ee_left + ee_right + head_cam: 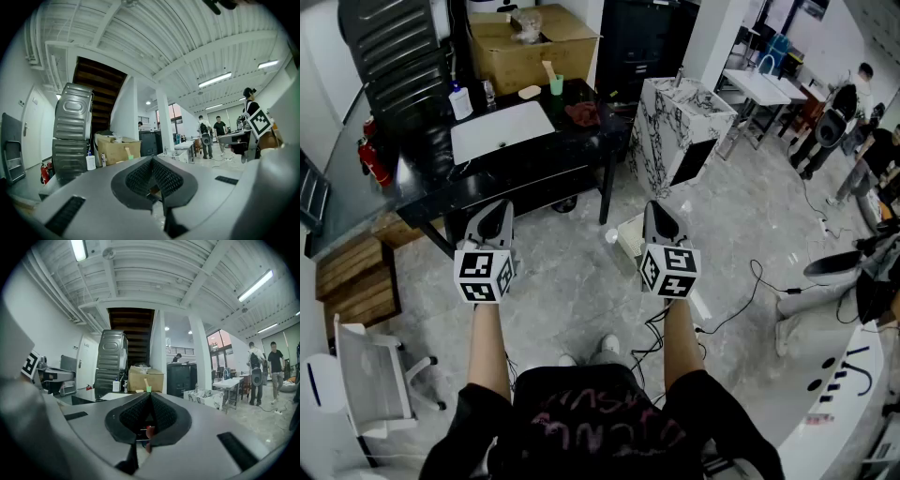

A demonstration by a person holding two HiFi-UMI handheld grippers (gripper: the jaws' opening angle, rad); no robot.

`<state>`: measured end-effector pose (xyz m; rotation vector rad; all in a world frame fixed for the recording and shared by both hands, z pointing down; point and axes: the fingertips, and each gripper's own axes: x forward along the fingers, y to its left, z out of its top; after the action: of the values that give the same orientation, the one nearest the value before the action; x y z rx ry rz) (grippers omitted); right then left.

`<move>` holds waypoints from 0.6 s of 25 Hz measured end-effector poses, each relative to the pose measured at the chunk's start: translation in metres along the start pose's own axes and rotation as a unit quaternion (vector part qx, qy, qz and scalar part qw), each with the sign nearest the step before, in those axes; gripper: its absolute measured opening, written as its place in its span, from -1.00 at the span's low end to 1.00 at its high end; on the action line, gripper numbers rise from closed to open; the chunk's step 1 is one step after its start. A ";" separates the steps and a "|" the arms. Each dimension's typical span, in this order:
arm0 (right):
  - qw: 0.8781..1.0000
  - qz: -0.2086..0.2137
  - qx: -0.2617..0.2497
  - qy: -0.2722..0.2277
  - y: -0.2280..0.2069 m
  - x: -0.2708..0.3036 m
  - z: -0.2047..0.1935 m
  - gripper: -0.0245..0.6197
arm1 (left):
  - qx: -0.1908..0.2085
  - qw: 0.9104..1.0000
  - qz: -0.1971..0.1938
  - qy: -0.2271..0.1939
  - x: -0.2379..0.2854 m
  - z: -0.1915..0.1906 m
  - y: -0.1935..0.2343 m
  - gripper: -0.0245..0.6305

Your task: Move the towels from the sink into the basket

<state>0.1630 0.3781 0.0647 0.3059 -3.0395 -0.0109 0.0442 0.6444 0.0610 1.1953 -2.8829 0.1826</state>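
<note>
Well short of the sink, ahead-left | left tool nearer than right tool | both pressed together, empty

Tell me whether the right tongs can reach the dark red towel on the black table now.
Probably not yet: the right tongs hang shut over the floor, well short of the red towel. Nothing blocks the way; step closer.
</note>
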 end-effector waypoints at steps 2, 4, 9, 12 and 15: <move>1.000 0.002 0.000 0.001 0.002 0.001 -0.001 -0.88 | 0.002 1.000 -0.001 0.001 0.000 0.000 0.000 -0.87; 1.000 0.003 0.000 0.002 0.005 0.002 -0.002 -0.88 | 0.002 1.000 -0.002 0.001 0.000 -0.001 0.000 -0.87; 1.000 0.002 -0.001 0.002 0.009 0.002 -0.002 -0.88 | 0.001 1.000 -0.005 0.004 -0.001 -0.004 0.002 -0.87; 1.000 -0.002 -0.001 0.000 0.011 0.002 -0.001 -0.88 | 0.002 1.000 -0.007 0.004 -0.002 -0.005 0.003 -0.87; 1.000 -0.007 0.000 0.000 0.013 0.003 -0.001 -0.88 | 0.000 1.000 -0.009 0.005 -0.003 -0.007 0.006 -0.87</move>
<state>0.1579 0.3908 0.0663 0.3268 -3.0375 -0.0119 0.0423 0.6517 0.0668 1.2178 -2.8621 0.1875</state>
